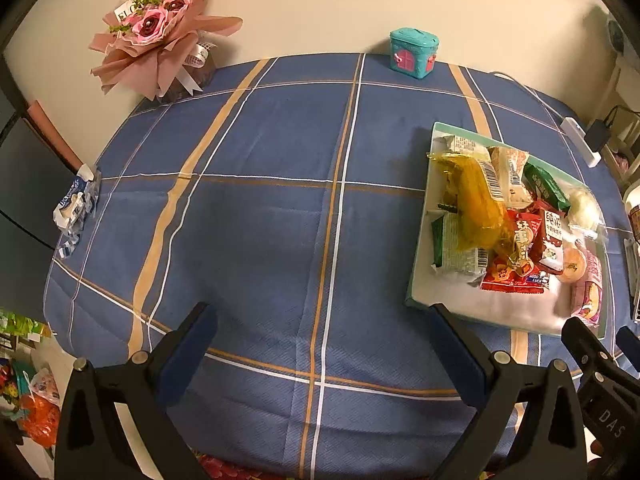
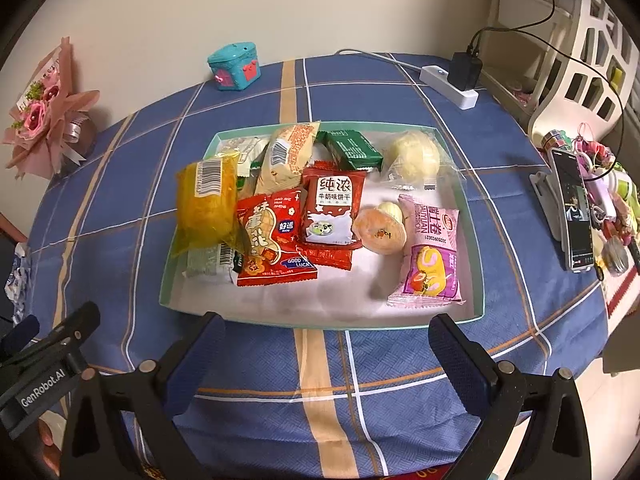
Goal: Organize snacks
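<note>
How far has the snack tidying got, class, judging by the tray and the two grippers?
Looks nearly done: every visible snack, from the yellow packet to the pink roll packet, lies inside the tray, though heaped. Nothing is in hand: the left gripper and right gripper are open over the tablecloth. What may remain is straightening the overlapped packets.

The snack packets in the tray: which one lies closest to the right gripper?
The pink roll-cake packet, at the tray's right end. Its lower edge comes nearest the front rim, close to the open right gripper; the red peanut packet lies a little further back.
</note>
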Motion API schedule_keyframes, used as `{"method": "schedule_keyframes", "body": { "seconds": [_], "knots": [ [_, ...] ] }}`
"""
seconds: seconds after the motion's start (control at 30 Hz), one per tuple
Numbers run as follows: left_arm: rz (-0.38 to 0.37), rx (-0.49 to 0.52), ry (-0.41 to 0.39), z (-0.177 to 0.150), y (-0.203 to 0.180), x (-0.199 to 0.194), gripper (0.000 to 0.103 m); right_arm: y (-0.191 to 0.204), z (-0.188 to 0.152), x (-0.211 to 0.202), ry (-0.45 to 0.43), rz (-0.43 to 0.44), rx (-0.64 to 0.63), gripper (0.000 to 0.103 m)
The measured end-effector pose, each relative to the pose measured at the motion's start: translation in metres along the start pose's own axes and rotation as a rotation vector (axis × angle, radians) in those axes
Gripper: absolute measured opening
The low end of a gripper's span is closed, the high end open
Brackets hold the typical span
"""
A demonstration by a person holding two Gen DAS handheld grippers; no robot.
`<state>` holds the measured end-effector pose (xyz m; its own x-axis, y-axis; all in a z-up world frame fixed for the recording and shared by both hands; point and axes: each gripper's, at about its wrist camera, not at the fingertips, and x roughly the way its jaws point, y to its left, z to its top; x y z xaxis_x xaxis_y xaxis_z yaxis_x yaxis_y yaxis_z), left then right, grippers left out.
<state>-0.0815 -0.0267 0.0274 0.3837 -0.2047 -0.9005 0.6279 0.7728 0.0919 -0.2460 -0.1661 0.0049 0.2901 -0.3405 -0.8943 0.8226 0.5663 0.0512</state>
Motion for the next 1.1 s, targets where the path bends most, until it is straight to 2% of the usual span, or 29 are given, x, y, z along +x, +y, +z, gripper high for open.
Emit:
{"method": "schedule_keyframes", "body": {
  "seconds": [0.33, 1.1],
  "knots": [
    [-0.009, -0.013, 0.015, 0.0016, 0.0016, 0.0017, 0.103, 0.0022, 0.0015, 0.0003, -0.001, -0.011, -0.007, 0.103],
    [-0.006, -0.017, -0.003, 0.0039, 0.0004, -0.0041, 0.103, 0.0028, 0.0017, -0.0014, -0.001, -0.023, -0.002, 0.103]
  ]
}}
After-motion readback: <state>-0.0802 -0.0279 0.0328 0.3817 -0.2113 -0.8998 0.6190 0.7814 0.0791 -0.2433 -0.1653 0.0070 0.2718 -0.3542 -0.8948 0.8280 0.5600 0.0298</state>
